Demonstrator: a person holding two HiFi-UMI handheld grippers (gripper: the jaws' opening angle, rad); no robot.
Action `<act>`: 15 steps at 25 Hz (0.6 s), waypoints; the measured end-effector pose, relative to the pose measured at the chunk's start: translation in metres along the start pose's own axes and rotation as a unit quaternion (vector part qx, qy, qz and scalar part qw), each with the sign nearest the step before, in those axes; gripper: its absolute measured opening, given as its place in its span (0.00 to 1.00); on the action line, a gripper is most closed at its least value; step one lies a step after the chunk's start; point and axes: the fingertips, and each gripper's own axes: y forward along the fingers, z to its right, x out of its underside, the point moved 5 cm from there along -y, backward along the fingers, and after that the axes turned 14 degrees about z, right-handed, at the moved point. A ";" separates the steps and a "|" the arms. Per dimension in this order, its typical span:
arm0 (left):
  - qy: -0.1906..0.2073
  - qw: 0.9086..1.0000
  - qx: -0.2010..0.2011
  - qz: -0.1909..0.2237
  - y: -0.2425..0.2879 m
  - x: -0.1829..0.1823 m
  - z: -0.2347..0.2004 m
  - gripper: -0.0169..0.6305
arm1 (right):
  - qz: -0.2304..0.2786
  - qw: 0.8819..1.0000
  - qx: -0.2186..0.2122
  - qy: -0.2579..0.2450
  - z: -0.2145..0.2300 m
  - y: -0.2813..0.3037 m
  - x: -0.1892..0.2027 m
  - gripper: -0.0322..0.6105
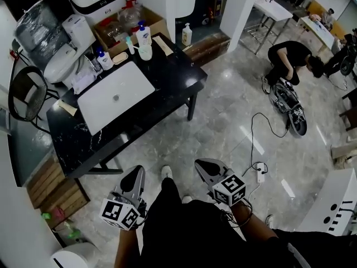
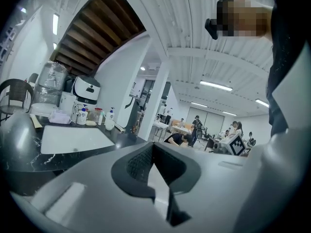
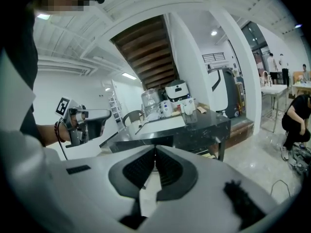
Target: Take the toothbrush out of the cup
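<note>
The jaws of both grippers are closed, tip against tip, with nothing caught between them: I read that straight off the left gripper (image 2: pixel 153 147) in its own view and the right gripper (image 3: pixel 155 149) in its own. From the head view I see both held low in front of the body over the pale marble floor (image 1: pixel 234 110), the left gripper (image 1: pixel 136 172) and the right gripper (image 1: pixel 202 163) near each other and well apart from the black worktop (image 1: pixel 173 88). The task's things are at the far end of that worktop. The pale cup (image 1: pixel 145 52) stands upright near the back edge, beyond the far corner of the white basin (image 1: pixel 115 96). The toothbrush (image 1: pixel 129 44) shows as a slim teal and white stick rising just beside the cup. At this size I cannot tell whether its foot sits inside the cup or next to it. A white pump bottle (image 1: pixel 144 33) stands just behind the cup, and a second, smaller pump bottle (image 1: pixel 104 59) is farther along the back edge. An open cardboard box (image 1: pixel 120 29) lies beyond the worktop. Off to the right, a person in black (image 1: pixel 290 57) crouches on the floor.
</note>
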 end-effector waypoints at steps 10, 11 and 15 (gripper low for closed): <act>0.010 1.000 0.015 -0.005 0.042 -0.016 -0.066 0.04 | -0.005 1.000 0.007 0.003 0.019 0.070 -0.020 0.07; 0.008 1.000 0.018 -0.005 0.046 -0.017 -0.072 0.04 | -0.006 1.000 0.010 0.005 0.020 0.076 -0.021 0.07; 0.003 1.000 0.028 -0.008 0.061 -0.024 -0.094 0.04 | -0.009 1.000 0.021 0.005 0.025 0.099 -0.027 0.07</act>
